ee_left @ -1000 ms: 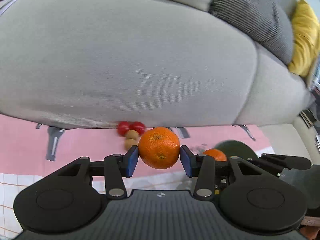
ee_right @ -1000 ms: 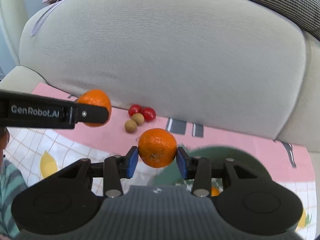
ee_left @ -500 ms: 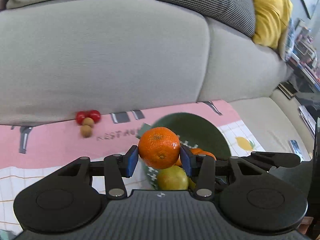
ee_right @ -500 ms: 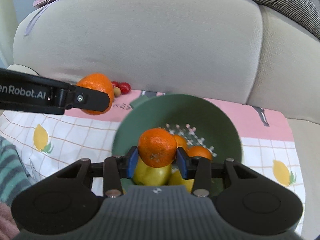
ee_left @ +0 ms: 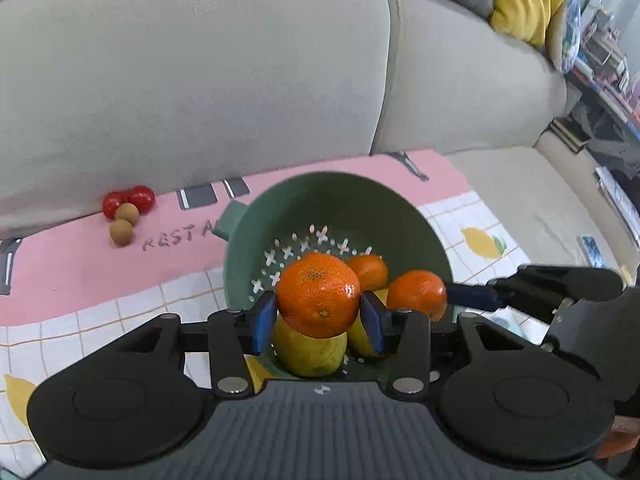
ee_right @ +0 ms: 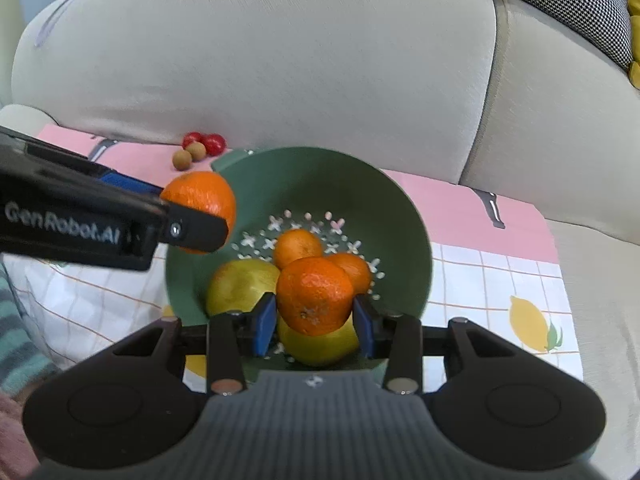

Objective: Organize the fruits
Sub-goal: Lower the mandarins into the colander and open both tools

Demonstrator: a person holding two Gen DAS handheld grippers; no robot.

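Green colander [ee_left: 424,220] below both grippers. Left gripper [ee_left: 319,322] clamps tangerine [ee_left: 318,294]; right gripper [ee_right: 315,325] clamps second tangerine [ee_right: 314,294]. Lower close to pile, release one at a time.

Green colander [ee_right: 404,216] with white flower-shaped holes, orange mandarins [ee_right: 298,246], yellow-green apples [ee_right: 236,286], pink cloth [ee_left: 80,264] — white grid, yellow lemons, red tomatoes [ee_left: 140,197], beige sofa [ee_right: 280,60], houndstooth cushion [ee_right: 580,4] — black-and-white

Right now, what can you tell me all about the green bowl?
The green bowl is round, deep and looks like plastic, with little flower-shaped drain holes in its bottom and a small handle tab on its rim. It sits on the pink and checked cloth before the sofa, holding oranges and yellow-green fruits.
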